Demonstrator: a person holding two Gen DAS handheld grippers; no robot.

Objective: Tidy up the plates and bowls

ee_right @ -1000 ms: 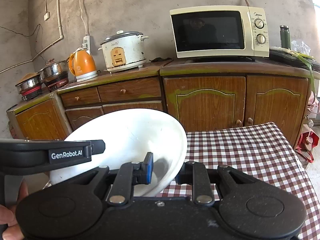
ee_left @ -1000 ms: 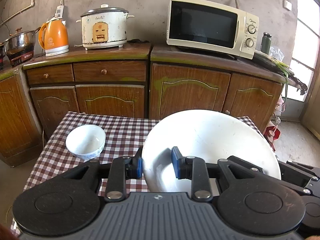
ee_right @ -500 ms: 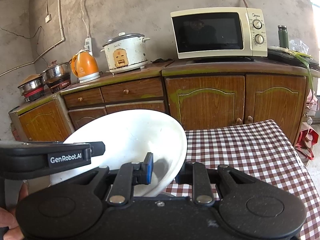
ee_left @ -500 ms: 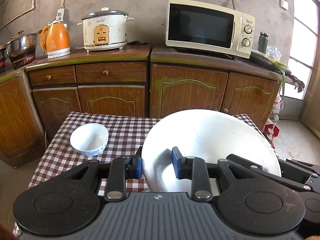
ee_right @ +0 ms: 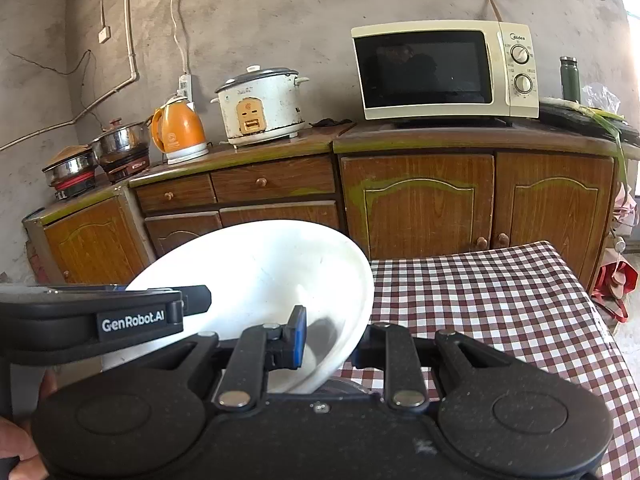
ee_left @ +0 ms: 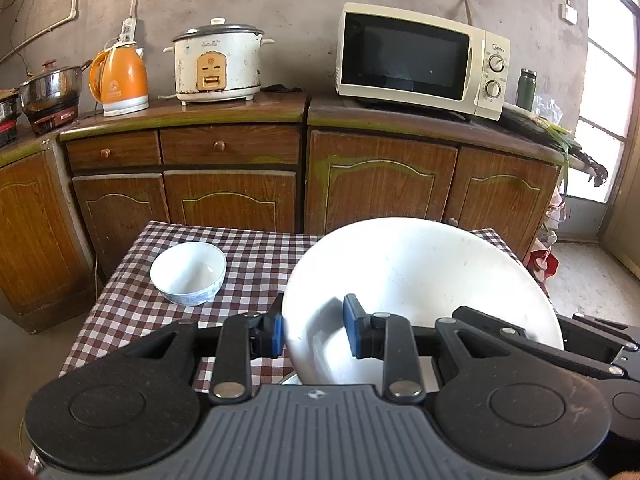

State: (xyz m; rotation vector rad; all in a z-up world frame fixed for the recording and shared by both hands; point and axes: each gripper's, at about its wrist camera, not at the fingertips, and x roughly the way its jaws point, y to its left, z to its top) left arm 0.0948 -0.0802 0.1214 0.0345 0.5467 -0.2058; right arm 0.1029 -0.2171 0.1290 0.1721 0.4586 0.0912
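Note:
A large white bowl (ee_left: 420,280) hangs tilted above the checkered table (ee_left: 256,256), held from both sides. My left gripper (ee_left: 314,330) is shut on its left rim, one blue pad inside the bowl and one outside. My right gripper (ee_right: 332,340) is shut on the opposite rim of the same large white bowl (ee_right: 260,272). The left gripper's body (ee_right: 120,320) shows at the left of the right wrist view. A small white-and-blue bowl (ee_left: 188,272) stands upright on the table's far left part. A grey metal rim (ee_left: 290,378) peeks out just below the held bowl.
Brown cupboards (ee_left: 384,184) run behind the table, carrying a microwave (ee_left: 420,60), a rice cooker (ee_left: 218,66), an orange kettle (ee_left: 120,78) and pots (ee_left: 48,88). The table's right half (ee_right: 480,300) shows only cloth. A person's hand (ee_right: 16,440) is at the lower left.
Both grippers and the large bowl have shifted slightly together; the small bowl and the cupboards slide a little right in the left wrist view. Both grips are unchanged.

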